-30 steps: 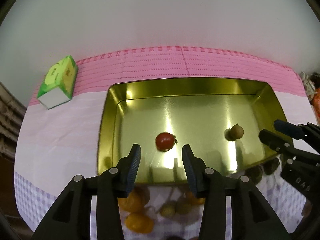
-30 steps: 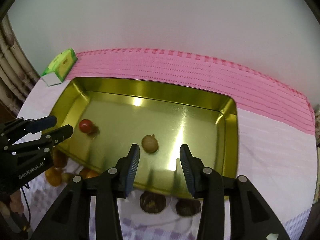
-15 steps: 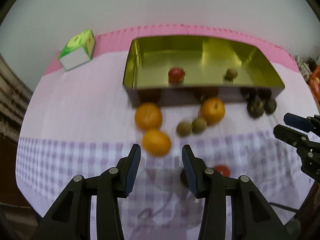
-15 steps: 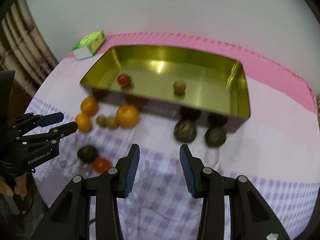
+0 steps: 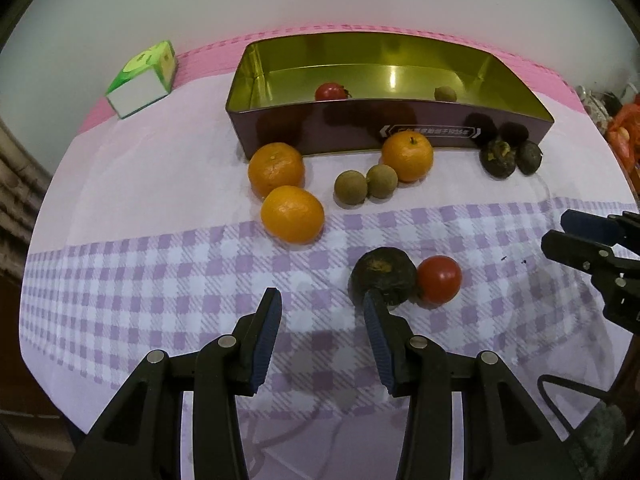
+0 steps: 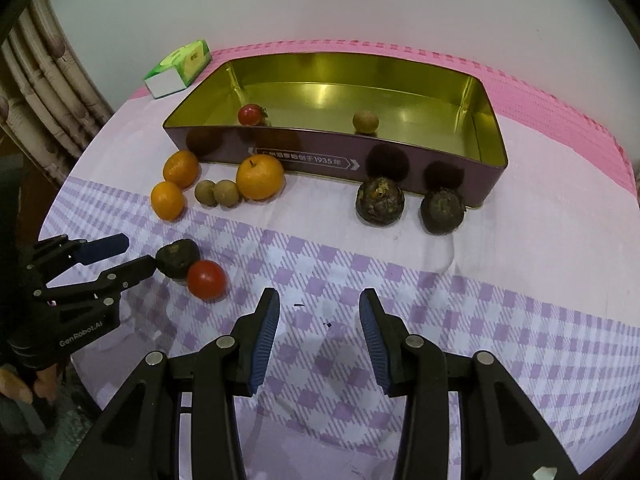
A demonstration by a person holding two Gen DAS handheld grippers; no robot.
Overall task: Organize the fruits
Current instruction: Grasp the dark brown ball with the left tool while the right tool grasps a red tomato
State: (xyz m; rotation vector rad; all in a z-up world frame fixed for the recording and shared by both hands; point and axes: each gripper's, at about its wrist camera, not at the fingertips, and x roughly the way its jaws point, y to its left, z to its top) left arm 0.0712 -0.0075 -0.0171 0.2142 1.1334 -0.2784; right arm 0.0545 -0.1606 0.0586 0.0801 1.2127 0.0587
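Gold-lined tin [image 6: 486, 114] long axis left-right, open top up | left gripper [image 5: 320, 312] apart | right gripper [image 6: 318, 310] apart

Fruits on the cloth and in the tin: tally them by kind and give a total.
Oranges: 3
Red tomatoes: 2, one inside the gold tin
Small tan round fruits: 3, one inside the tin
Dark wrinkled round fruits: 3
Total: 11
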